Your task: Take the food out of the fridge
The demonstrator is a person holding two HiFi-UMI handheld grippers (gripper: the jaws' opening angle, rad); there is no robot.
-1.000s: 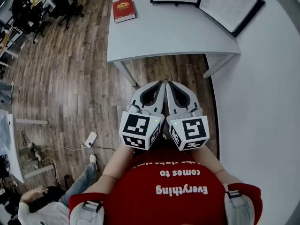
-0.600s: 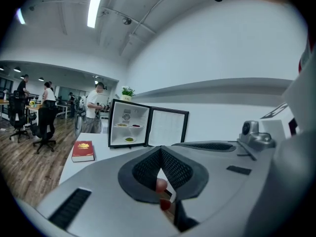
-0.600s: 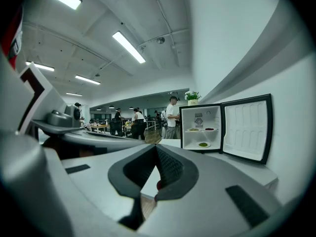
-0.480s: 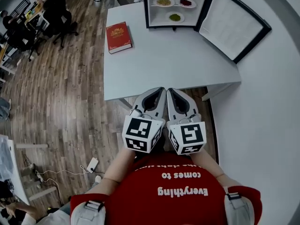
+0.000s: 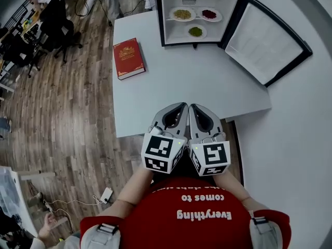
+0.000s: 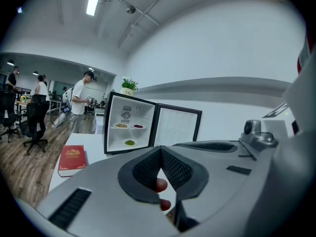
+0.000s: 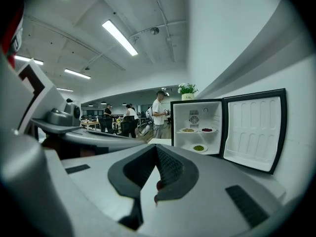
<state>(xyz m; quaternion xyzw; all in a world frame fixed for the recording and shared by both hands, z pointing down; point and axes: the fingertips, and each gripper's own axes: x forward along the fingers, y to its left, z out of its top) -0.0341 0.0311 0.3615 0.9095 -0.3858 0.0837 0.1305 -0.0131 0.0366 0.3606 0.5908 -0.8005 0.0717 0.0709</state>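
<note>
Nearest the person's chest, the left gripper (image 5: 181, 107) and the right gripper (image 5: 193, 108) sit side by side over the near edge of the white table (image 5: 207, 87), each with its jaws pressed together on nothing. A red book (image 5: 127, 59) lies further out on the left. At the far end, the fridge (image 5: 160, 19) stands with its door (image 5: 265, 41) wide open. Inside are a plate of yellow food (image 5: 182, 14), a plate of red food (image 5: 209, 14) and a plate of green food (image 5: 195, 31). By this view only the door is dealt with, and all three plates remain to be removed.

the left gripper (image 5: 180, 108) and right gripper (image 5: 194, 109) are held side by side at the lower centre of the head view, pointed up-frame. the fingers (image 6: 145, 171) of each are pressed together, with nothing gripped.
</note>
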